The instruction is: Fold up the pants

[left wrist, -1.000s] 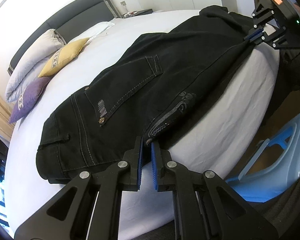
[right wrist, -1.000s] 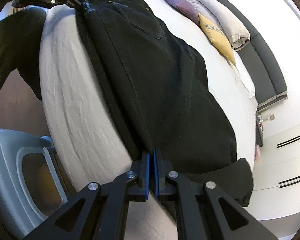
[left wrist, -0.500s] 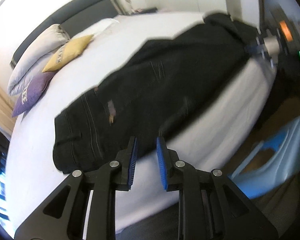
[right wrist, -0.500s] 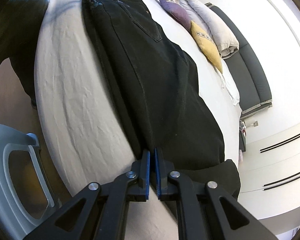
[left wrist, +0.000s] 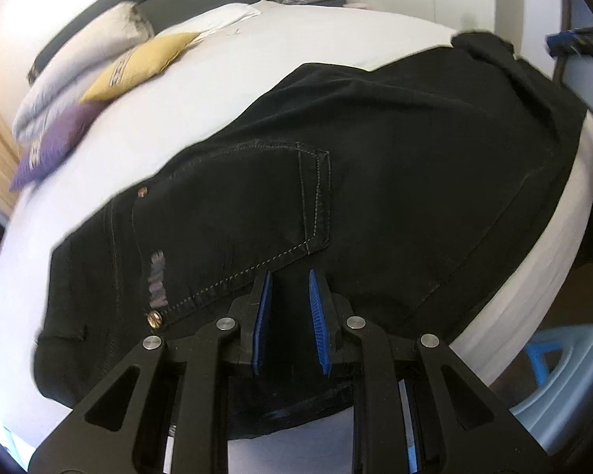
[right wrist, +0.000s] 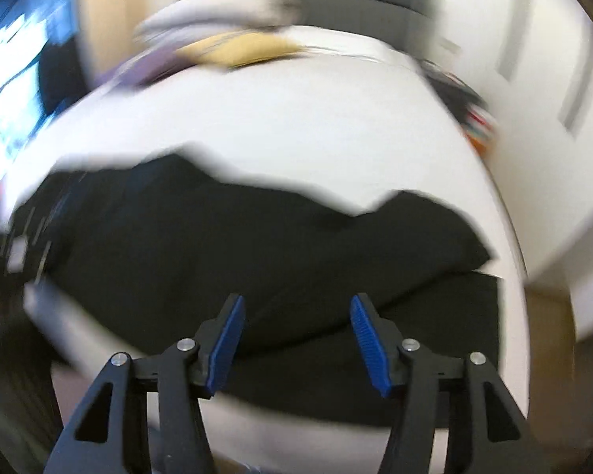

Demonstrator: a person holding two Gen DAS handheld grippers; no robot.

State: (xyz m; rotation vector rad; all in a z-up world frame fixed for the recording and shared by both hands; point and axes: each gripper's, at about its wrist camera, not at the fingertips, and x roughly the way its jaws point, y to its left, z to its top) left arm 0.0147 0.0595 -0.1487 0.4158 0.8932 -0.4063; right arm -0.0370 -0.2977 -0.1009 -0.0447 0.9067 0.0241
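White bed (left wrist: 336,51), black pants (left wrist: 375,181) flat along its near edge, back pocket up. Yellow pillow (left wrist: 138,67) and purple pillow (left wrist: 55,146) near headboard. Left claw (left wrist: 290,288) over pants, slightly parted, gripping nothing. Right claw (right wrist: 296,312) opening wide, nothing between pads, view blurred.

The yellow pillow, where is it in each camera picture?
Left wrist view: the yellow pillow sits upper left, near the headboard, between a grey pillow and a purple one.
Right wrist view: it is a blurry yellow streak near the top, left of middle.
Shared landmark: the black pants spread across the white bed, just beyond the fingers.
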